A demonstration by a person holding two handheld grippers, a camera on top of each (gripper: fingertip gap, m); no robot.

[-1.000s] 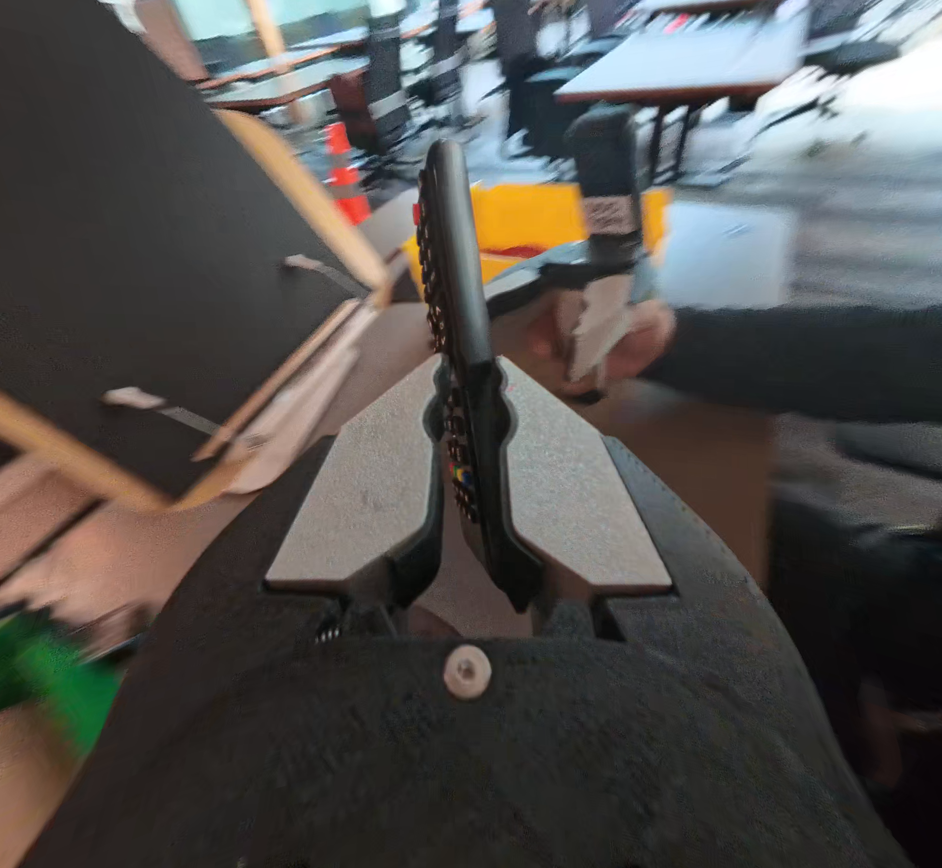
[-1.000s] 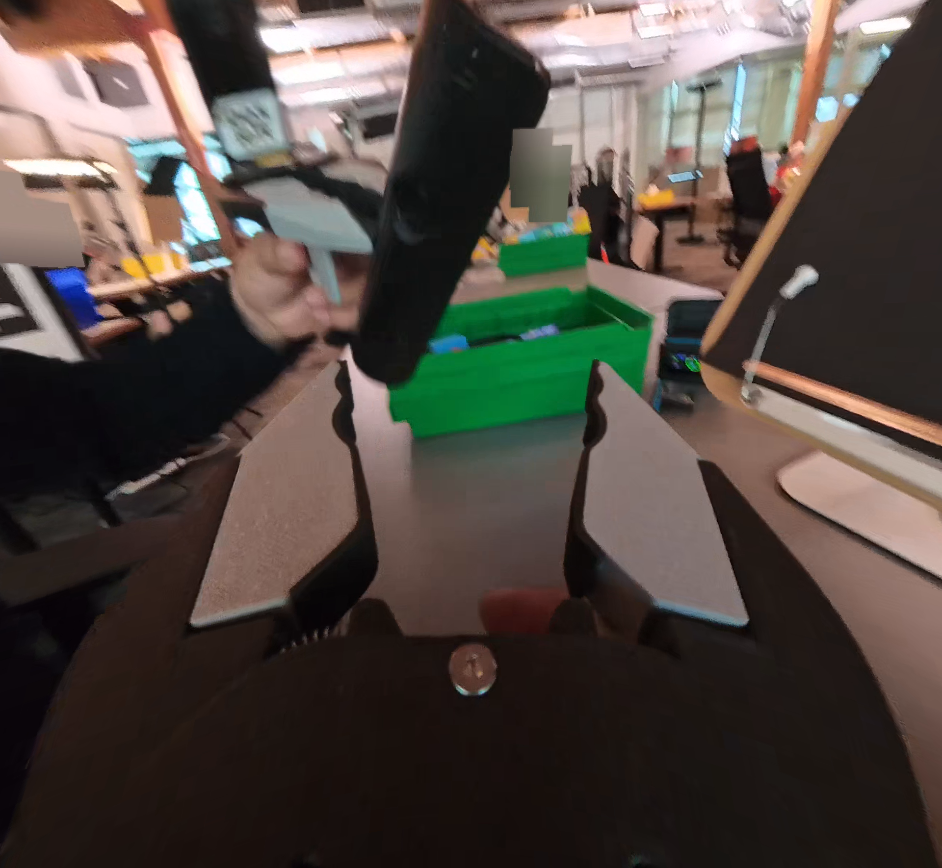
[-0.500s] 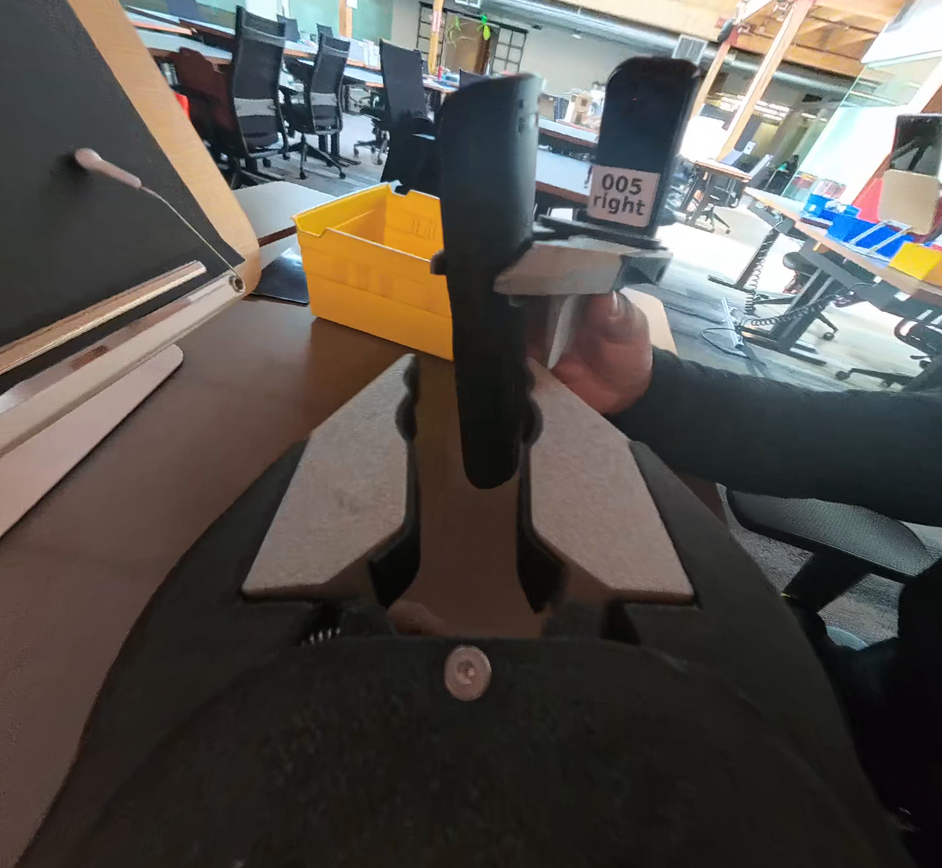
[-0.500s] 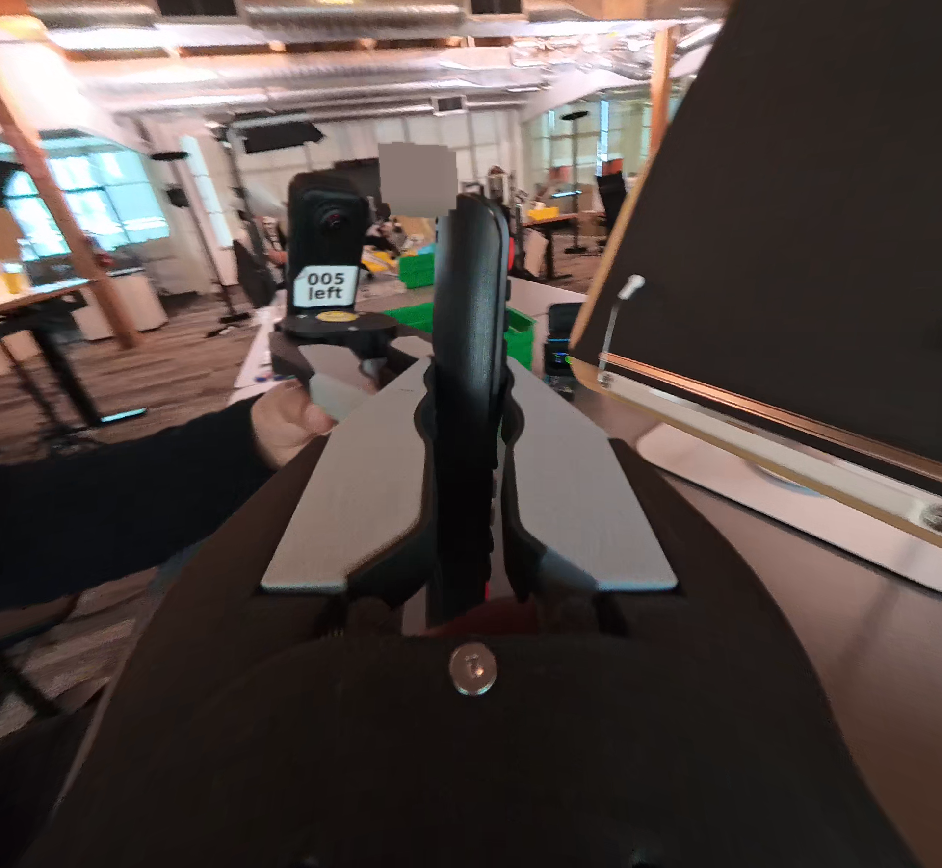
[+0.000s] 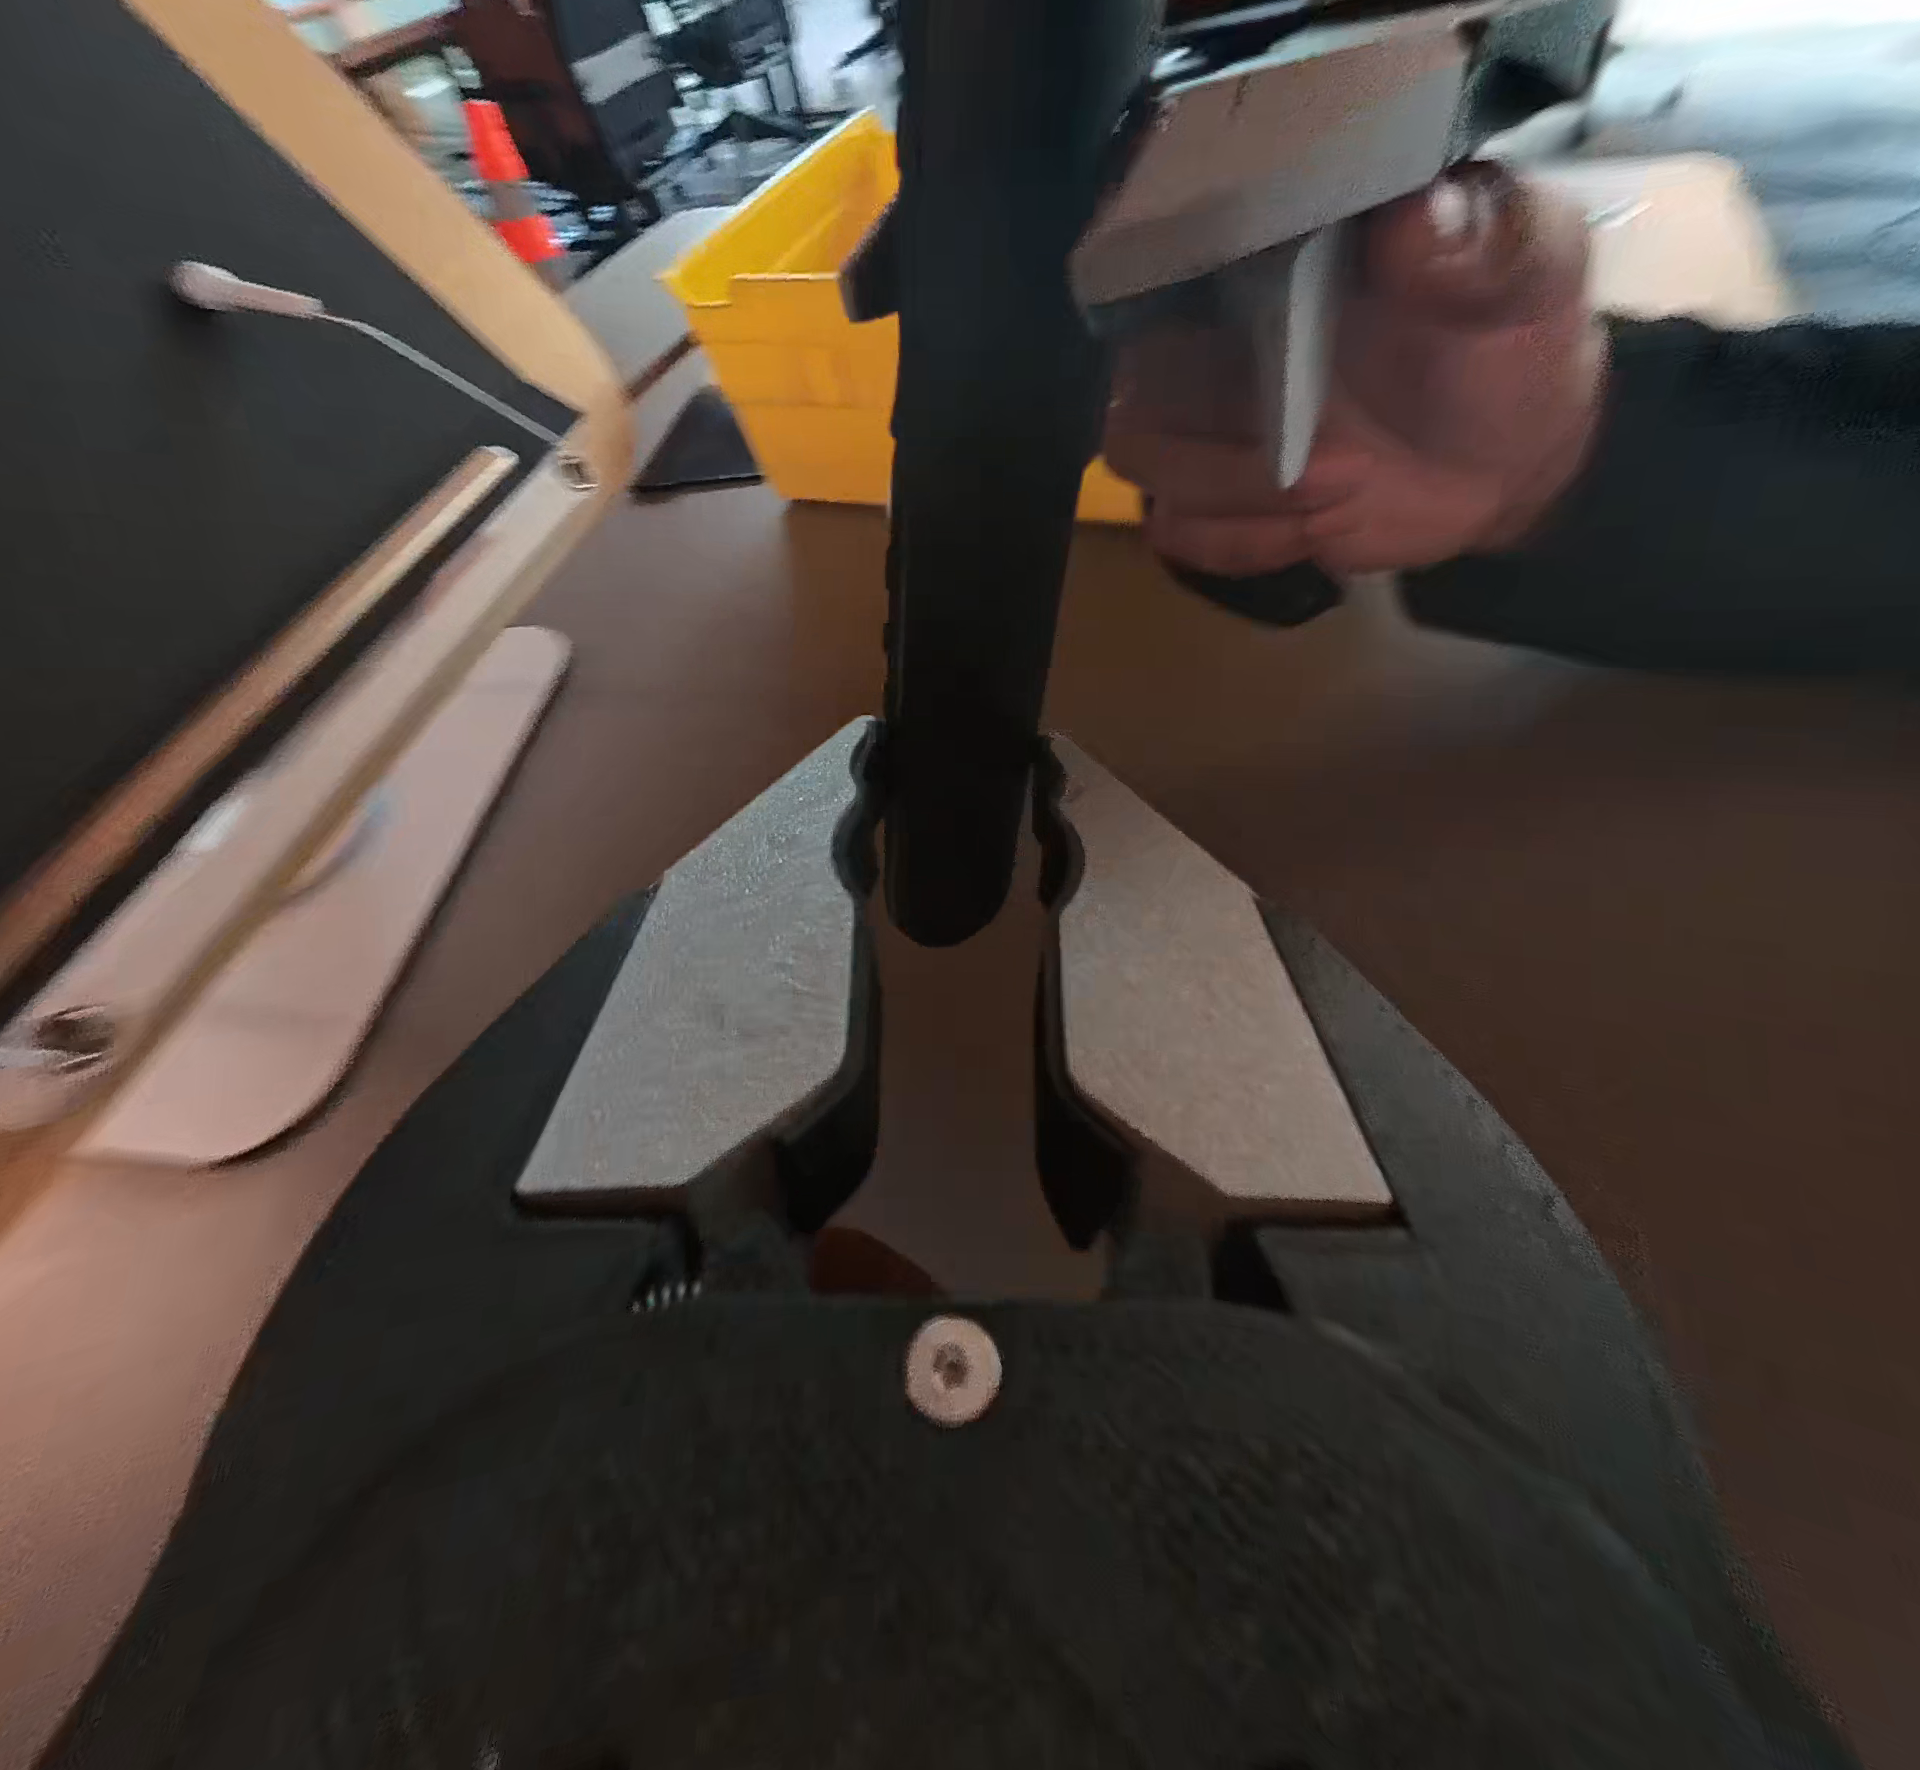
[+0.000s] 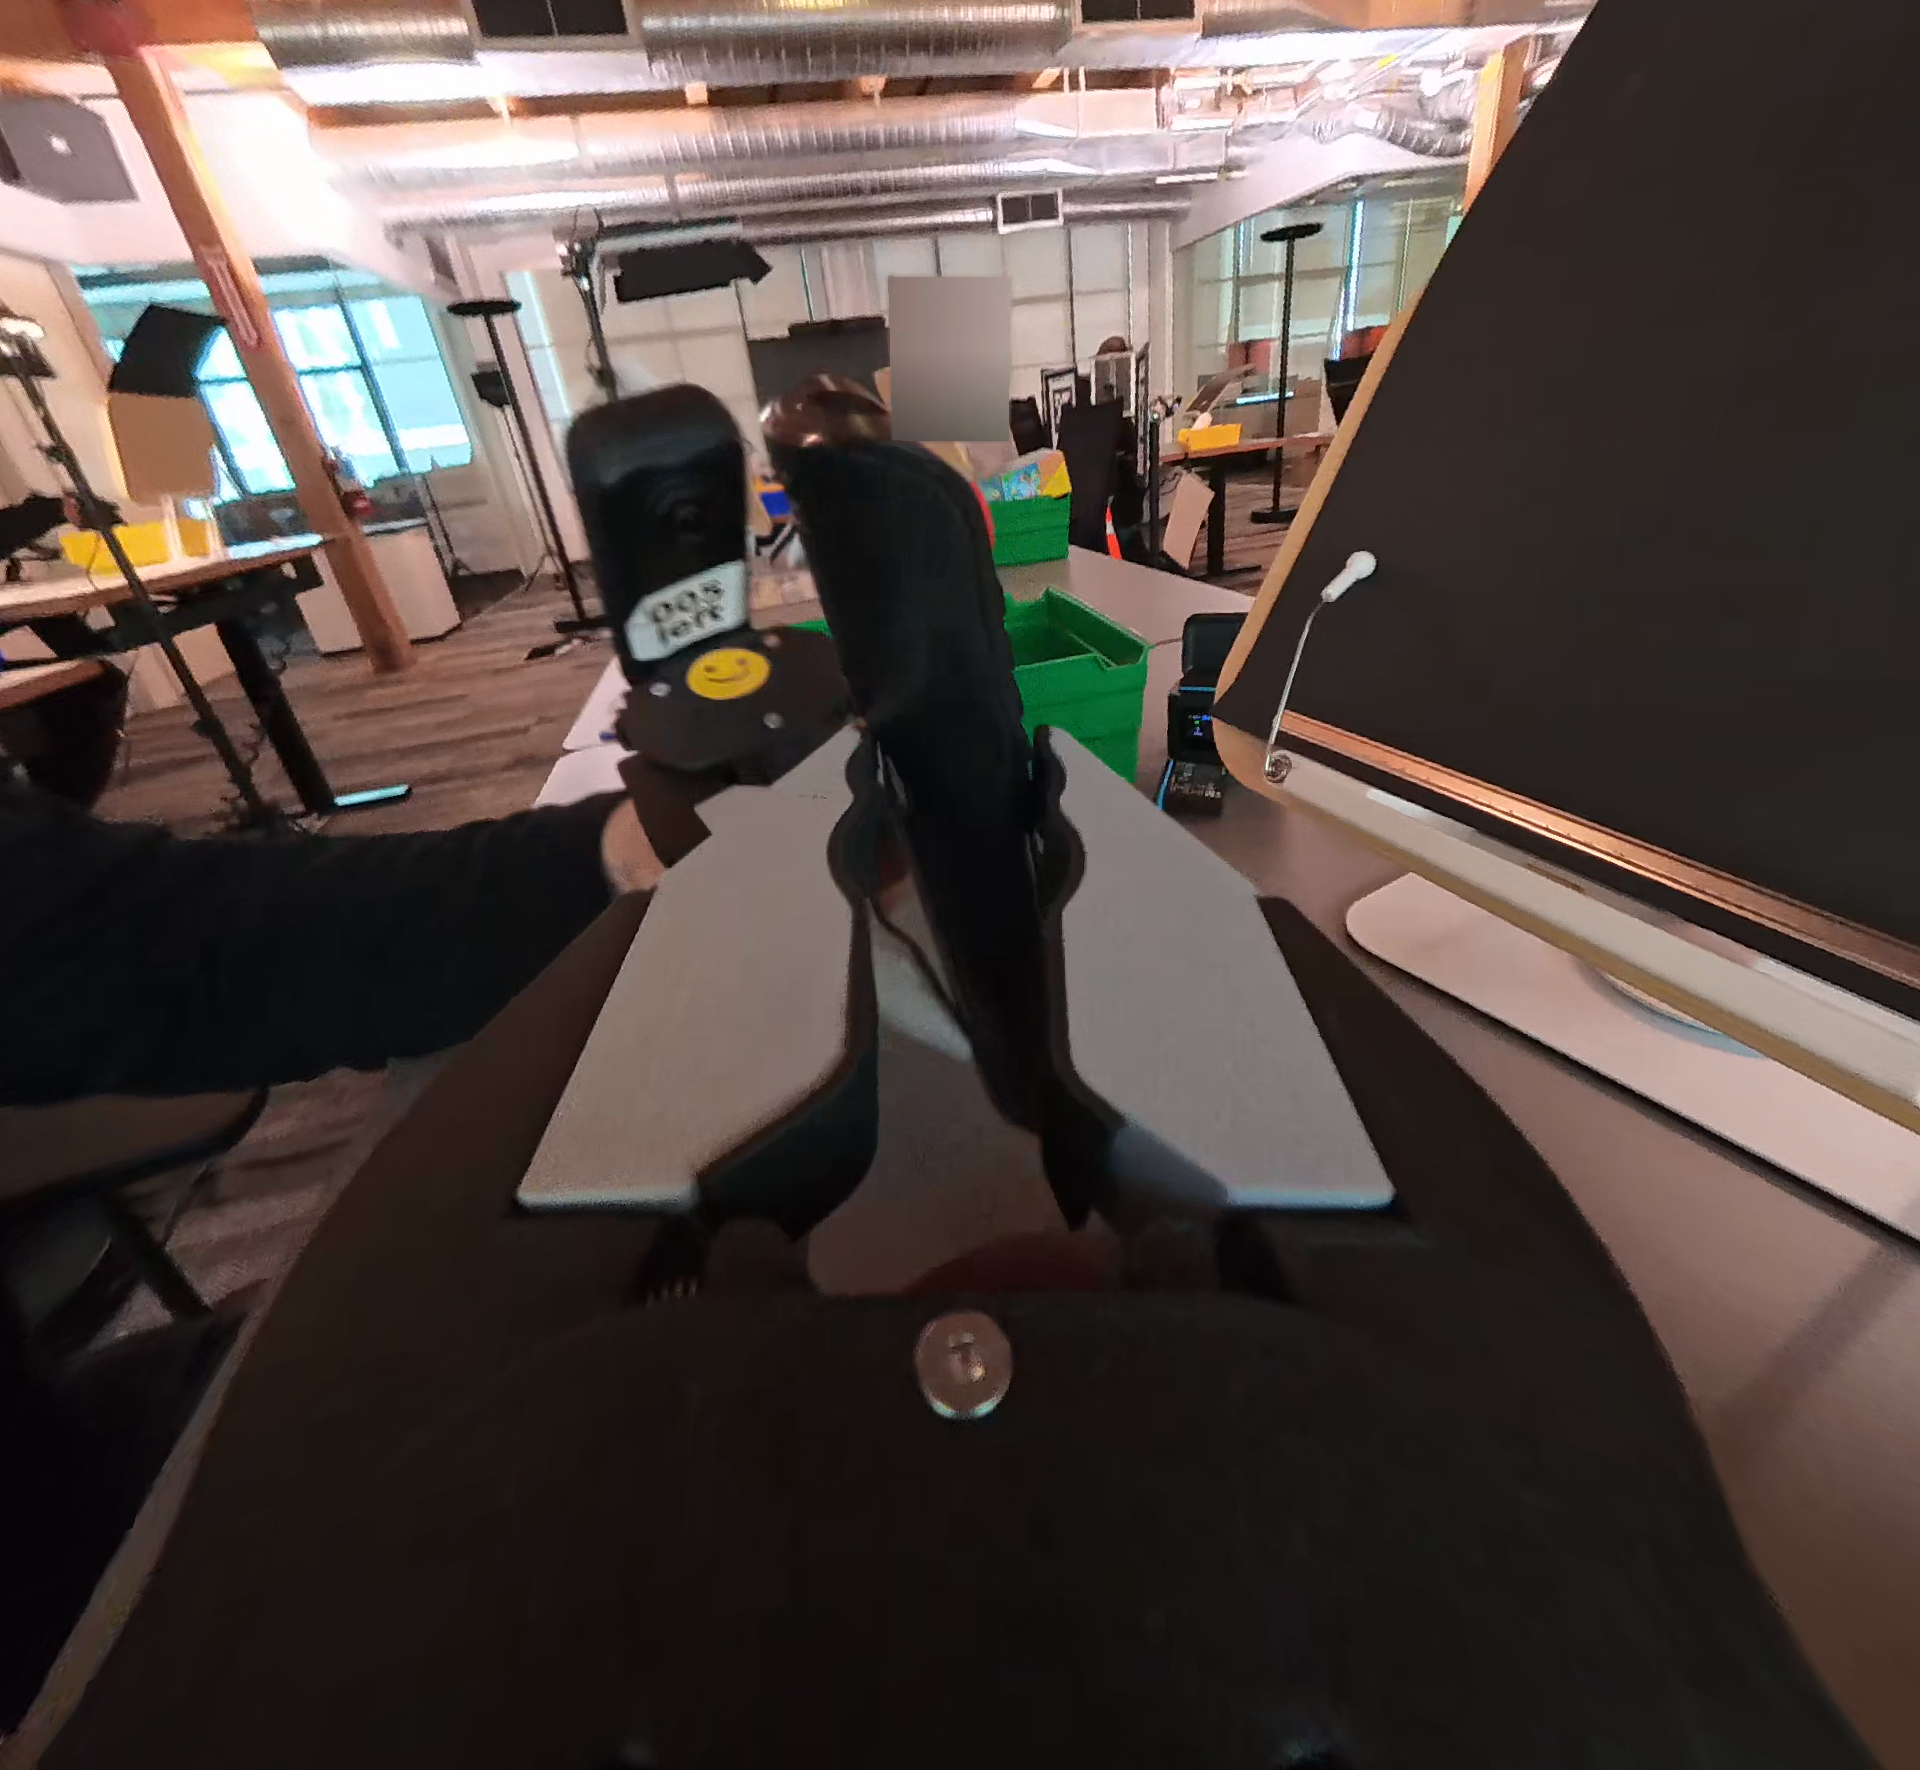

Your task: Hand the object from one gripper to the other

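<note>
Above brown table (image 5: 1455, 889) — right gripper (image 6: 951, 775) clamps remote (image 6: 935, 733).

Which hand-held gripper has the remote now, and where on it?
The right hand-held gripper clamps the black remote around its middle. The left hand-held gripper is open around the remote's lower end, not clearly gripping.
</note>
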